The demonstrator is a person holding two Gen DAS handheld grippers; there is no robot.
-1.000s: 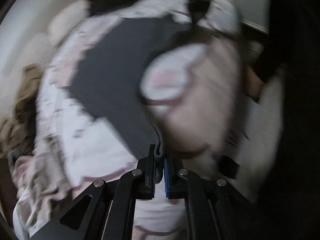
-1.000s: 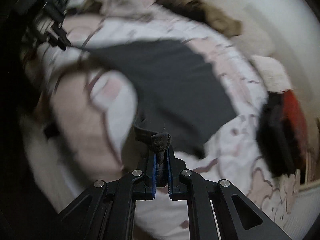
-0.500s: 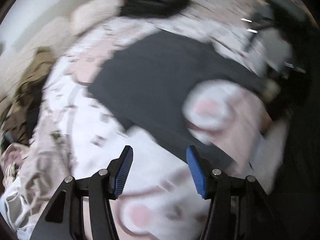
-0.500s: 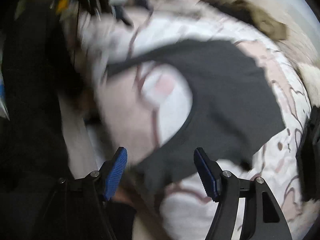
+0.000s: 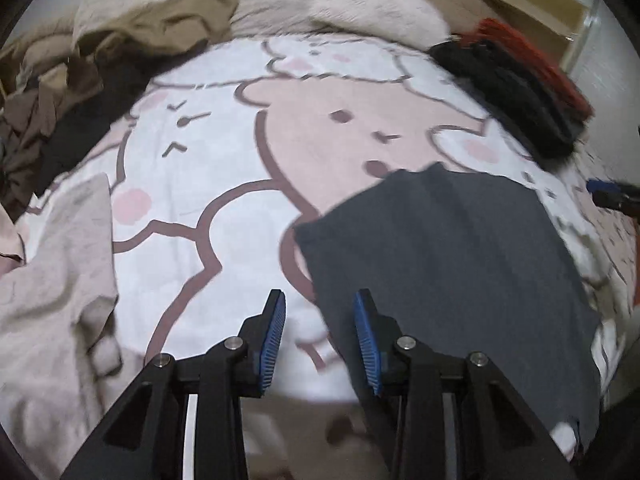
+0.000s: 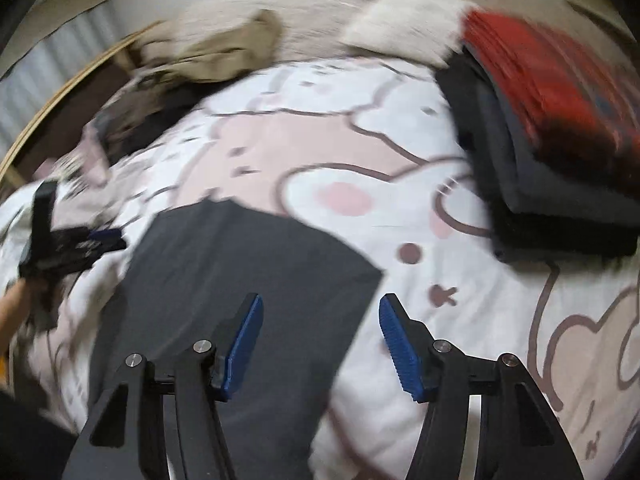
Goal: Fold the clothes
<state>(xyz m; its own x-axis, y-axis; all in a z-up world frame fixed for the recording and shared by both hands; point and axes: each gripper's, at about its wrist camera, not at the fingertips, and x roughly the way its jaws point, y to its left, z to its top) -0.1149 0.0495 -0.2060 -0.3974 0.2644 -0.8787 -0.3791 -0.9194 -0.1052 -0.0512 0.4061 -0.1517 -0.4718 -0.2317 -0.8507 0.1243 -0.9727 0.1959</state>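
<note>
A dark grey garment (image 5: pixel 448 264) lies flat on a bed with a pink and white cartoon cover (image 5: pixel 200 168). My left gripper (image 5: pixel 320 336) is open and empty at the garment's near left edge. In the right wrist view the same garment (image 6: pixel 240 280) lies ahead and to the left. My right gripper (image 6: pixel 320 340) is open and empty over its right edge. The left gripper shows at the left of that view (image 6: pixel 68 244), and the right gripper's tip at the right edge of the left wrist view (image 5: pixel 612 194).
A stack of folded clothes, dark with a red one on top (image 6: pixel 552 128), sits at the far right. A heap of unfolded brown and beige clothes (image 5: pixel 80 64) lies at the far left. A pale pink garment (image 5: pixel 52 280) lies at the near left. A fluffy white pillow (image 5: pixel 376 8) is at the head.
Both grippers let go of the dark grey garment and opened. It now lies flat on the bed, and both grippers have pulled back towards its near end.
</note>
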